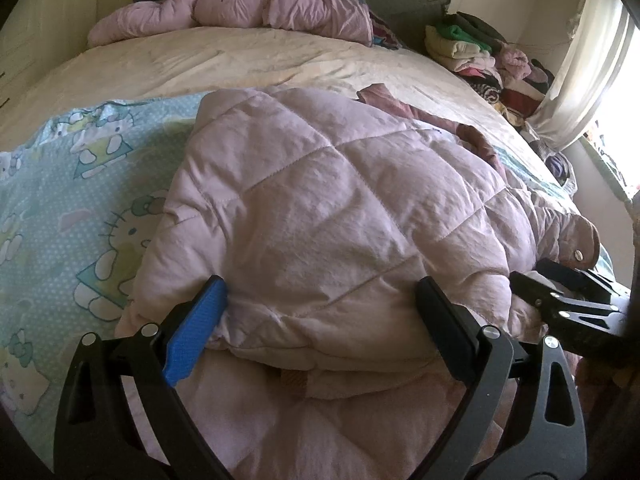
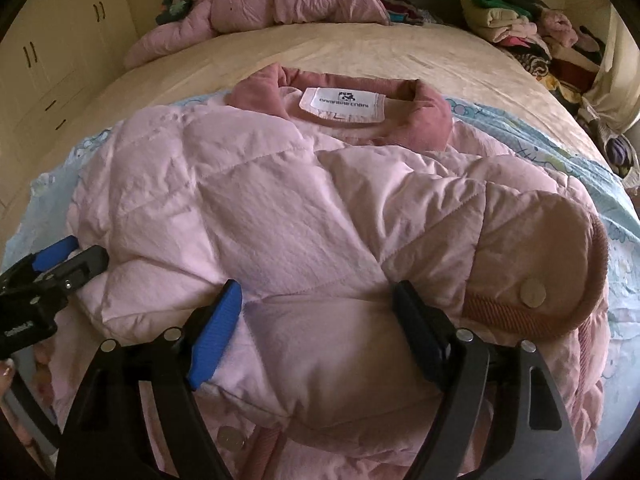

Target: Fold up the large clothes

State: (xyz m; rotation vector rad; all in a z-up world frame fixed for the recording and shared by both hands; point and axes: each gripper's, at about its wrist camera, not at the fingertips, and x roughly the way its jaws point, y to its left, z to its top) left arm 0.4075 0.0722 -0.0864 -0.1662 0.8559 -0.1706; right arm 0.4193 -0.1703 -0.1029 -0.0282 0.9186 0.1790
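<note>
On the left, the bed (image 1: 240, 60) carries a pale blue cartoon-cat sheet (image 1: 60, 200), and across it lies the pink quilted jacket (image 2: 256, 216), partly folded, its darker pink collar (image 2: 420, 120) and white neck label (image 2: 344, 106) turned toward the far side of the bed. The left hand-held gripper (image 1: 320, 308) sits low at the near edge of the jacket with its jaws spread wide; a puffy fold of the fabric bulges between the blue pad and the black one (whether the pads actually press it I cannot tell). Just to its right, the right hand-held gripper (image 2: 318, 312) stands wide too, straddling another padded fold near the cuff (image 2: 560, 280) with its round snap (image 2: 532, 294). Farther back lie a crumpled pink garment (image 1: 240, 8) by the headboard and, to the right, a stack of folded clothes (image 1: 480, 52) beside the curtain (image 1: 592, 60).
</note>
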